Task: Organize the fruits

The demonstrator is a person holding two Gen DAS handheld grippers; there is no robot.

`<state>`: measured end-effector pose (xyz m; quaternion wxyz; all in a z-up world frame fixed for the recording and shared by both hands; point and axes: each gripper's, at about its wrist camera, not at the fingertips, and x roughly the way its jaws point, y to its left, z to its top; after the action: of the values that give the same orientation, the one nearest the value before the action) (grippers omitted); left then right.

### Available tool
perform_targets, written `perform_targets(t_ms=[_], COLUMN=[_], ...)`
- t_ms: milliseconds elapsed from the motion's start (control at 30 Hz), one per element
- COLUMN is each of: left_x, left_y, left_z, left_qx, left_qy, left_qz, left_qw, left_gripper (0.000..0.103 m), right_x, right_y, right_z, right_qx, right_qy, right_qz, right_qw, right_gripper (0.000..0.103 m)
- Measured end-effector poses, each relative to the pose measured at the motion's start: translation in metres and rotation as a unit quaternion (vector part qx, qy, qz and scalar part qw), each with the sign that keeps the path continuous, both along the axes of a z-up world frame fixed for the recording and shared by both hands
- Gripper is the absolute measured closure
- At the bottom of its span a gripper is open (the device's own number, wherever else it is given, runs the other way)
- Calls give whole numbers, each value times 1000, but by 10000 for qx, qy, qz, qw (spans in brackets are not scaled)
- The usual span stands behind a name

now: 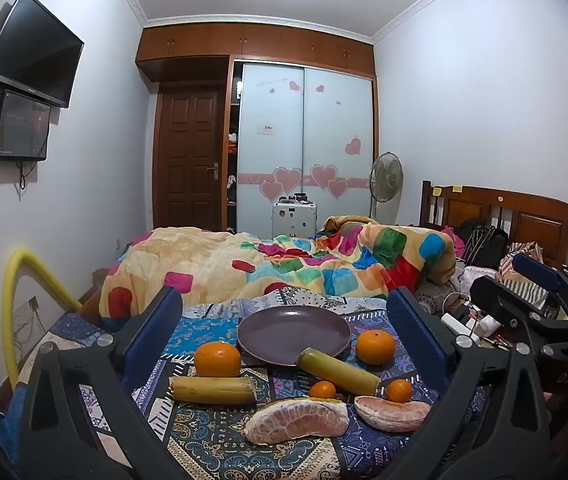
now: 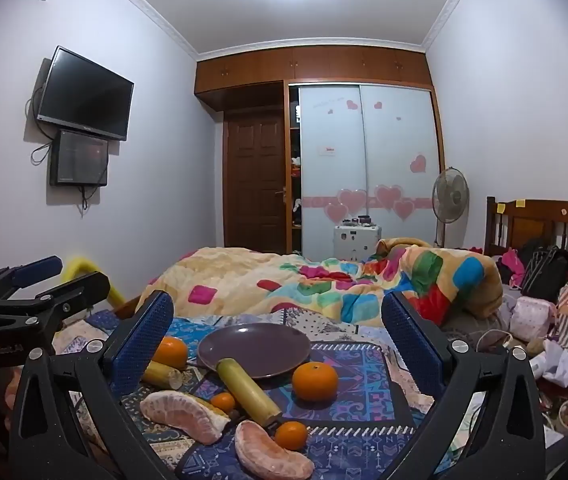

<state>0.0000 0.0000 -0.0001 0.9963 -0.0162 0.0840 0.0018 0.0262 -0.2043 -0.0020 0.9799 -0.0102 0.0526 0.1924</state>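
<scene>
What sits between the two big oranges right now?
The purple plate's near rim and one end of a sugarcane piece leaning on it, seen in the left wrist view.

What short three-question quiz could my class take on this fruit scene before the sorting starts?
1. True or false: the round purple plate already holds fruit.
2. How many round oranges, large and small together, lie on the patterned cloth?
3. Multiple choice: the yellow-green sugarcane piece with one end on the plate's rim lies A) upright, B) slanting across the cloth, C) inside the right gripper.

Key
1. False: the plate is empty; only the cane's end rests on its rim.
2. Four: two large oranges and two small oranges.
3. B. The left gripper and the right gripper are both open and hold nothing.
</scene>
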Motion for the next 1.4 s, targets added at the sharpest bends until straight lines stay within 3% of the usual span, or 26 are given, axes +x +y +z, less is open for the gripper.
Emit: perform_targets(t_ms=[1400], left_x=[-2], left_y=[5], left_z=[-1], left_qx=[-72], left_qy=[-28], left_qz=[-2], left_qw=[10000], left_gripper=[0], right_x=[0], right_y=[3], right_z=[-1], right_qx=[166], right_qy=[-1], right_qz=[174], right_qw=[9997], right_gripper=[0])
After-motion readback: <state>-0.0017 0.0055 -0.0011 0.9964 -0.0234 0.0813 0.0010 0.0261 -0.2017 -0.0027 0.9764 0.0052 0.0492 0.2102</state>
